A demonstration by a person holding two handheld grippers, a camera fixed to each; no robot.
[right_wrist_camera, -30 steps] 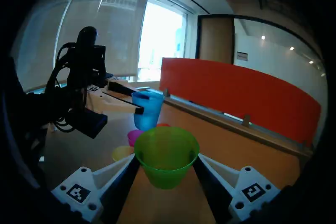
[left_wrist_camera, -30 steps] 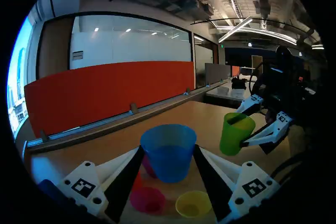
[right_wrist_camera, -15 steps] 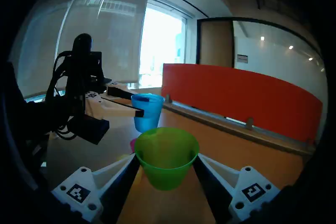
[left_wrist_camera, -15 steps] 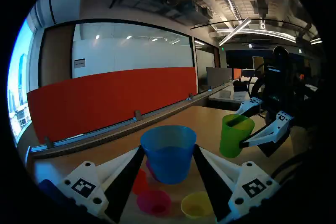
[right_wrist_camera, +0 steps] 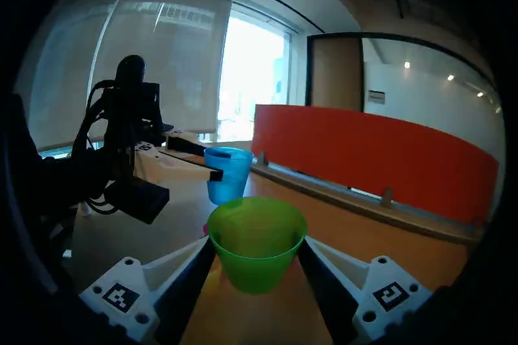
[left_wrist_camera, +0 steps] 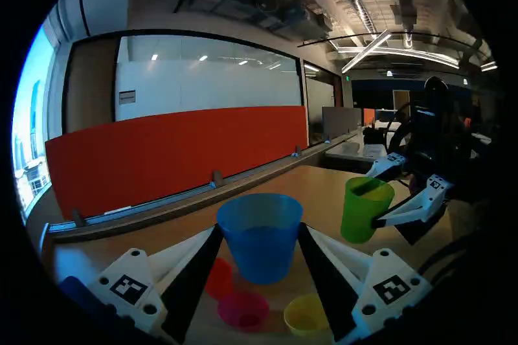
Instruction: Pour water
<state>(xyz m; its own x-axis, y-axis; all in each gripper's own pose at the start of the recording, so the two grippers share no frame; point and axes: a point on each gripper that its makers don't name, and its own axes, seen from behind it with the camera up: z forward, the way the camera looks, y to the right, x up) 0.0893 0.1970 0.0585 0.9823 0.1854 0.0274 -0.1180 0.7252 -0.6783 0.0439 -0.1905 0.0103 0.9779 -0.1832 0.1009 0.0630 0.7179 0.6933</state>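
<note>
**Left gripper view.** The bases of the left gripper's (left_wrist_camera: 259, 231) two fingers are cut off at the lower edge. The foot of the blue cup (left_wrist_camera: 259, 244) hides part of the red cup (left_wrist_camera: 220, 278) behind it. The yellow cup (left_wrist_camera: 304, 314) is clipped by the lower edge, and the pink cup (left_wrist_camera: 243, 309) stands between the red and yellow ones on the wooden table (left_wrist_camera: 311, 183).

The left gripper is closed to the cup's width, with both fingers pressed on the sides of the blue cup, which is held upright above the table. The lower part of the cup's translucent wall looks darker, but its contents cannot be confirmed.

At the right, the right gripper (left_wrist_camera: 374, 201) clamps the green cup (left_wrist_camera: 361, 212) on both sides, upright and off the table. The hand behind it is a dark silhouette, too dim to make out. An orange partition (left_wrist_camera: 175, 151) runs along the far edge of the table.

**Right gripper view.** The right gripper (right_wrist_camera: 257, 241) is closed on the green cup (right_wrist_camera: 257, 248), one finger against each side. The cup is upright with its mouth open to the camera, and its inside looks uniformly green. It hides the table (right_wrist_camera: 362, 228) directly beneath it.

Farther off at the left, the left gripper (right_wrist_camera: 219, 162) grips the blue cup (right_wrist_camera: 228, 180), also upright. Against the bright window (right_wrist_camera: 252, 79), the hand and cabling behind that gripper merge into one dark mass. The orange partition (right_wrist_camera: 388, 157) crosses the right half.
</note>
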